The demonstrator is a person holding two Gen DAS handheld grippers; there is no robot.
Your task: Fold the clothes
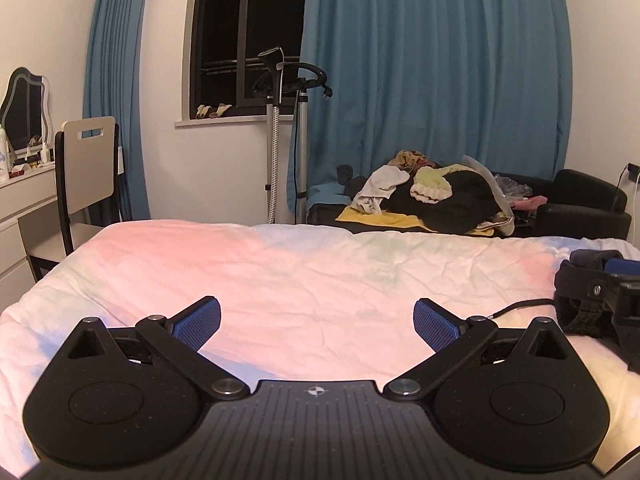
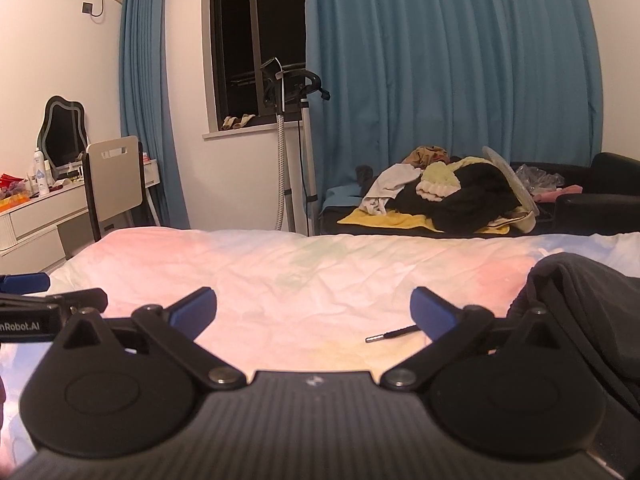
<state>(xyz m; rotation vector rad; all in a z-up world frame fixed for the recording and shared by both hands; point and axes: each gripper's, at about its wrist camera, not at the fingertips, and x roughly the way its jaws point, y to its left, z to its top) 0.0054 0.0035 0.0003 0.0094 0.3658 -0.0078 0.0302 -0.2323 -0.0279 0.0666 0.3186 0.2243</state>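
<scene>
- Your left claw (image 1: 317,322) stands wide, its blue pads (image 1: 199,317) far apart, with nothing between them but bare bedcover.
- Your right claw (image 2: 314,310) is just as wide and holds nothing. Its jaws point out over the bed (image 2: 280,280), tipped slightly down.
- Take the bed as your landmark: both claws hover over its near edge, side by side. From the left wrist camera, the right claw (image 1: 608,292) shows at the bed's right side, with dark fabric bunched against it.
- The dark garment (image 2: 580,304) lies heaped on the bed's right side, just beside your right claw's right finger. Whether it touches that finger you cannot tell from here.
- The garment's drawstring (image 2: 394,335) trails out onto the bedcover, its metal tip lying in the gap between the right claw's pads, touched by neither.
- Beyond the bed's far edge, a pile of unfolded clothes (image 1: 432,196) sits on a dark sofa (image 1: 580,200), on top of a yellow towel (image 1: 384,220).
- Past the bed's far left corner stand a chair (image 1: 80,184) and a dresser with a mirror (image 1: 24,108).
- A garment steamer (image 1: 280,120) stands behind the bed, by the window and blue curtains (image 1: 432,80).
</scene>
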